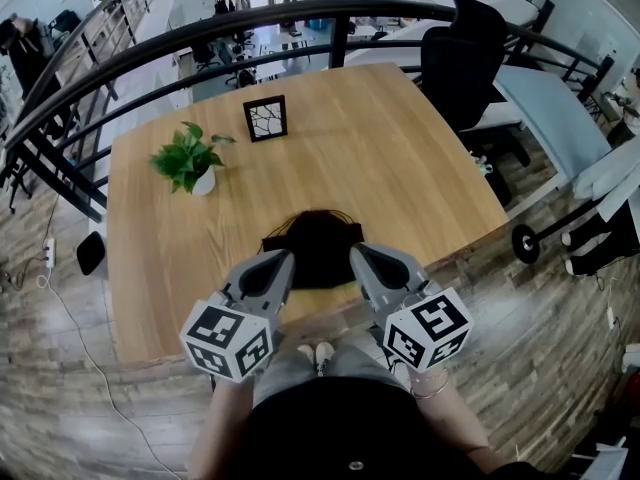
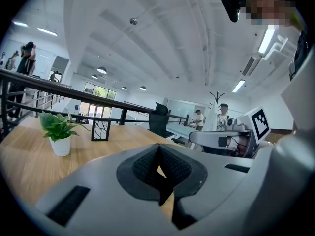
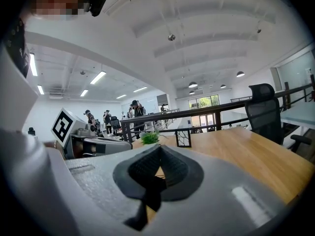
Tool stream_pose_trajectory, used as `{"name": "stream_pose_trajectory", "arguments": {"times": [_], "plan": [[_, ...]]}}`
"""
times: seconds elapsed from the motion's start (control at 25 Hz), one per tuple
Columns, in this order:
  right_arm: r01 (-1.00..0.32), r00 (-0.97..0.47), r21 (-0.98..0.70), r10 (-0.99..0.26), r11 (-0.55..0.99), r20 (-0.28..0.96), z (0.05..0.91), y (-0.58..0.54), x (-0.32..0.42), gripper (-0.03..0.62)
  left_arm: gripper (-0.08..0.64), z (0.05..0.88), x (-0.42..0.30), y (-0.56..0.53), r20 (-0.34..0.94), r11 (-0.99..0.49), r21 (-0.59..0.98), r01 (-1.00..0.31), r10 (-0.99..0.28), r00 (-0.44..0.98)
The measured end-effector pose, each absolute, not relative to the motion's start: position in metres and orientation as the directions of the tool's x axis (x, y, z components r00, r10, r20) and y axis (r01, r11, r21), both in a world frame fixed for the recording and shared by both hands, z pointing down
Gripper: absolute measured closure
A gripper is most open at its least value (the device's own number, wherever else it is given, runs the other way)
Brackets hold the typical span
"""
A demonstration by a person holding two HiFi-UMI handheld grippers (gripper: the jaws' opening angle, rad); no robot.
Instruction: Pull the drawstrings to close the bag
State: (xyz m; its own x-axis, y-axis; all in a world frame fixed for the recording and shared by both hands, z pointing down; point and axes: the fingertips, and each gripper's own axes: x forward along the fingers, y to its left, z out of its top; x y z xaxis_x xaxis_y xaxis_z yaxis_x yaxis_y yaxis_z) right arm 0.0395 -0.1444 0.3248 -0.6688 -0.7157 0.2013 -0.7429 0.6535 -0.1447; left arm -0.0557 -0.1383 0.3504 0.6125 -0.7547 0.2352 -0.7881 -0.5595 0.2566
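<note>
Head view: black drawstring bag (image 1: 318,243) lies on the wooden worktop (image 1: 400,168), lower centre of frame, at the near edge just in front of the person. Thin cords show along its top rim. Bag sits between the two tools; tips are close beside its lower corners, contact w/ the fabric can't be made out.

Left tool (image 1: 280,261) is at the bag's lower left, right tool (image 1: 360,255) at its lower right, both angled inward toward the bag. Marker cubes (image 1: 228,340) and (image 1: 428,328) sit below them, nearer the bottom of frame.

Left gripper view: left tool (image 2: 158,163) has its dark ribbed pads pressed together, only a sliver of wood colour showing btwn them; no cord visible in the pinch. Right gripper view: right tool (image 3: 158,168) is likewise closed, pads meeting.

Farther up the worktop, upper left of head view: small potted plant (image 1: 188,158) and, just right of it, a black picture frame (image 1: 265,118), well apart from the bag. Black office chair (image 1: 465,58) stands at the upper right, off the worktop's corner. Dark railing (image 1: 200,53) curves across the top.
</note>
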Motion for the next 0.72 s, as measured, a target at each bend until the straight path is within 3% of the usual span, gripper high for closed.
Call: {"name": "stream_pose_trajectory", "arguments": {"times": [0.72], "plan": [[-0.731,-0.68,-0.158,-0.692,0.664,0.241,0.337,-0.142,0.04,0.595,0.546,0.36,-0.049,-0.139,0.249,-0.564,0.285,-0.775,-0.738,0.628]]}}
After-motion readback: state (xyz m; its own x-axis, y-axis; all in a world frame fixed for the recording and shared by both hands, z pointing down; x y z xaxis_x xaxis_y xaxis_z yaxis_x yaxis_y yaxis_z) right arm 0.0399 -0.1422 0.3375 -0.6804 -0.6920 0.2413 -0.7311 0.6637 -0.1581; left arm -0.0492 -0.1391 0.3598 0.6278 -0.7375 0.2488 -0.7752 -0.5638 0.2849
